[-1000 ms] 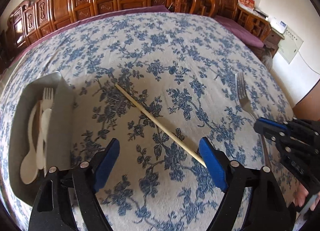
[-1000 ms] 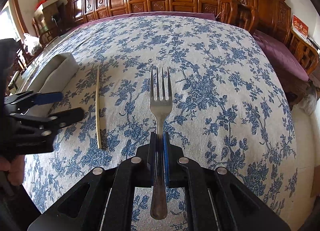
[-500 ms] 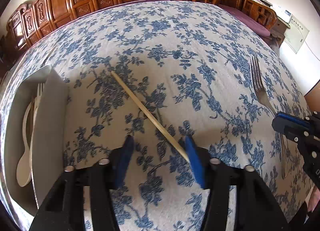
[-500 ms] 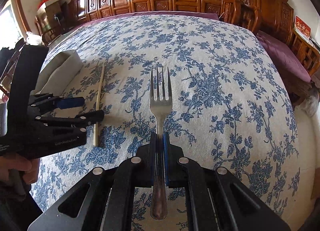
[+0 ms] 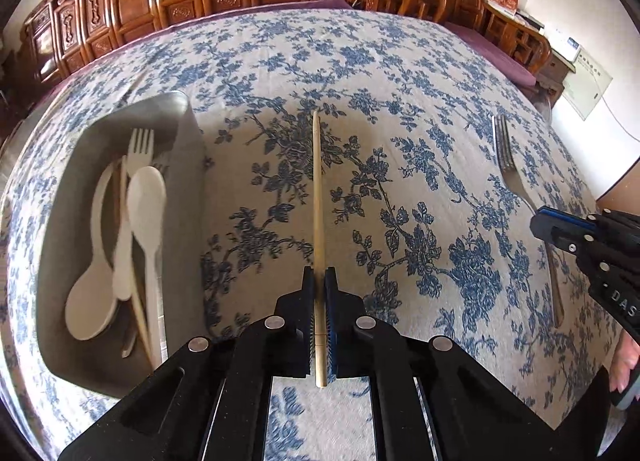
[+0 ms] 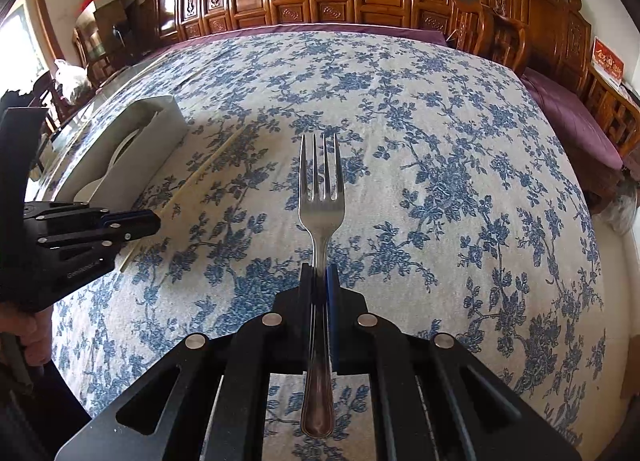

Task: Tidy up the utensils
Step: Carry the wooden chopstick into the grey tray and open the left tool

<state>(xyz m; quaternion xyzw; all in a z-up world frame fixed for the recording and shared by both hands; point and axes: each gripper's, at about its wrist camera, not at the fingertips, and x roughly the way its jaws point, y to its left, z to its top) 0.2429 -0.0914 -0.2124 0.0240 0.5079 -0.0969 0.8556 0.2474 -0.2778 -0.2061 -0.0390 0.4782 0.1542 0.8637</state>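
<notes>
My L gripper (image 5: 319, 285) just closed on chopstick (image 5: 316, 197), mid-table beside tray (image 5: 188, 165). R gripper (image 6: 320, 281) pinching fork (image 6: 321, 197). Risk: thin stick pivots, slips en route.

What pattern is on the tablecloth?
The tablecloth is off-white with a blue floral print of blossoms and leafy sprigs, seen best in the right wrist view.

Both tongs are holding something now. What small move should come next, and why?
Probably lift the left tongs a little and carry the chopstick toward the tray. Its jaws have just been closing and now pinch the chopstick, while the tray with spoons lies just to its left. The right tongs already grip the fork.
</notes>
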